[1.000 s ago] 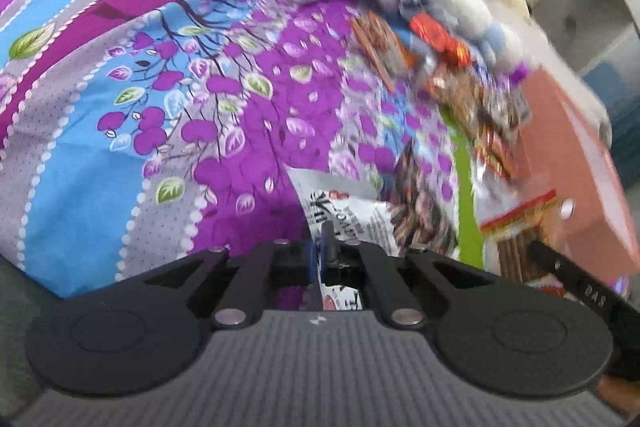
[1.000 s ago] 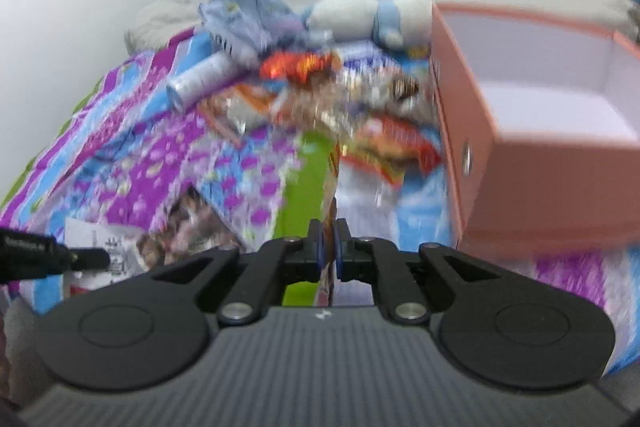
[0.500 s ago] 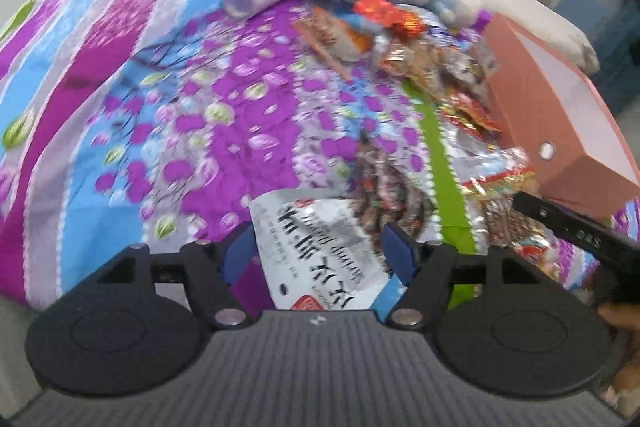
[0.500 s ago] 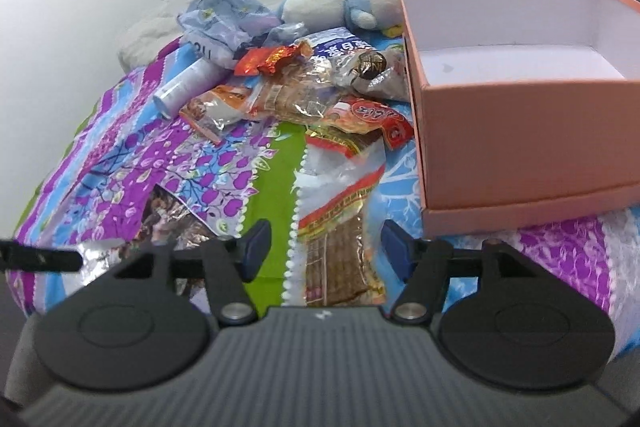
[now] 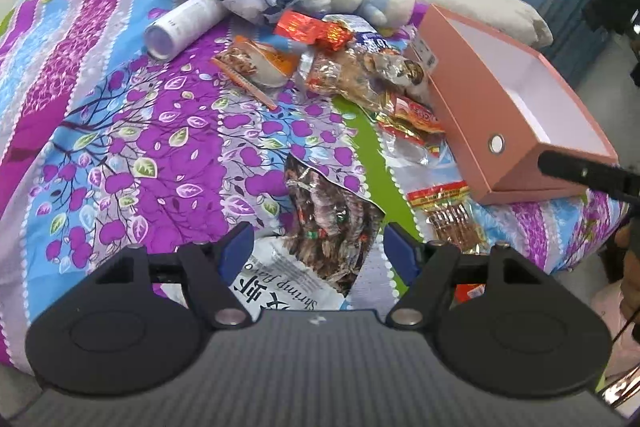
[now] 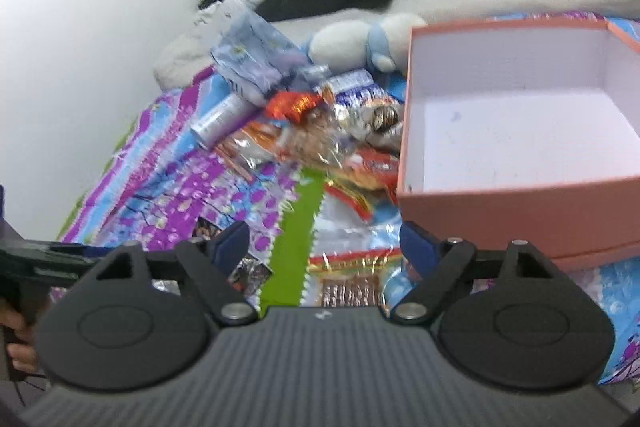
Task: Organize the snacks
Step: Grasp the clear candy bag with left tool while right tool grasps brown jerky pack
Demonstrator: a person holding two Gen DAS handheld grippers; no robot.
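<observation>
- your left gripper [image 5: 318, 245] stood wide, nothing held, above the shrimp bag [image 5: 280, 289].
- your right gripper's [image 6: 324, 247] jaws just opened; pink box [image 6: 520, 211] was empty.

The lower part of the white shrimp snack packet [image 5: 276, 283] is hidden behind the left gripper's [image 5: 319, 251] body. The clear pack of brown sticks [image 6: 352, 287] is covered at its near end by the right gripper [image 6: 324, 245], and the whole right wrist view is smeared by motion blur. The print on the red wrappers [image 5: 312, 29] cannot be read. The pink box [image 6: 500, 207] is cut off by the right edge. A hand [image 6: 16, 343] is only partly seen at the left border.
</observation>
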